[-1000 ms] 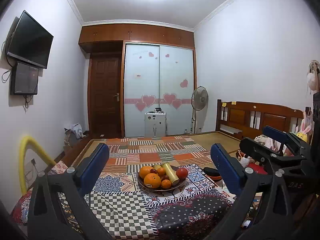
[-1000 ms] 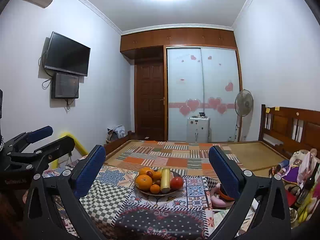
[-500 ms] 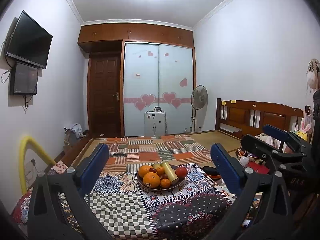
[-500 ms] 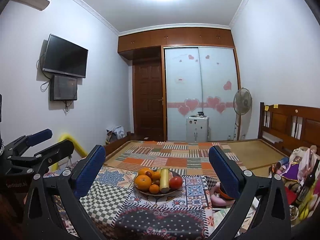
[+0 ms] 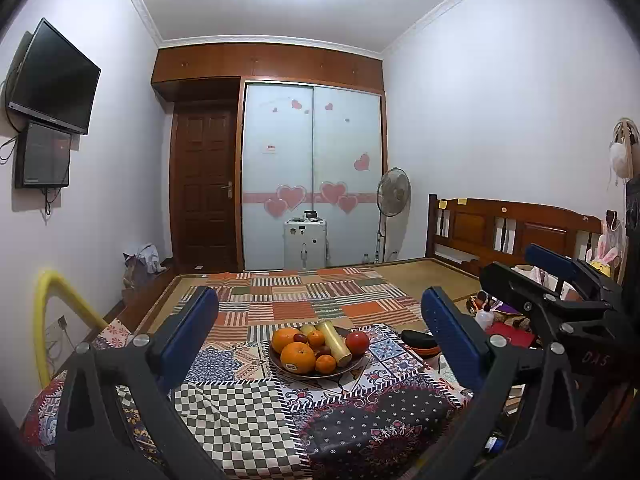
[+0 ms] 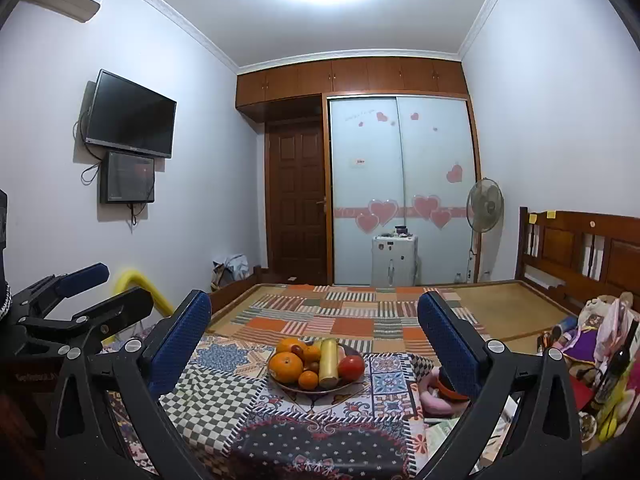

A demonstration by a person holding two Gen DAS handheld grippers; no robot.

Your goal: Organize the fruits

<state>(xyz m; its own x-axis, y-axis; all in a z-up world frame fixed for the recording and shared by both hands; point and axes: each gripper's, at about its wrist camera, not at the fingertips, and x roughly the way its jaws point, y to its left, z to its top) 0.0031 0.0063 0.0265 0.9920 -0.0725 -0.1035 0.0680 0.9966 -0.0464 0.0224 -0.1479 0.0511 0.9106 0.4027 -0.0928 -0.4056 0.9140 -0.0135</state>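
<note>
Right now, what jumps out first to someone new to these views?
The plate piled with fruit, oranges and a red apple, sits mid-table on a patchwork cloth. Both the left gripper and right gripper hang wide open before it, holding nothing. Behind, heart stickers dot the sliding wardrobe doors on the far wall.
</note>
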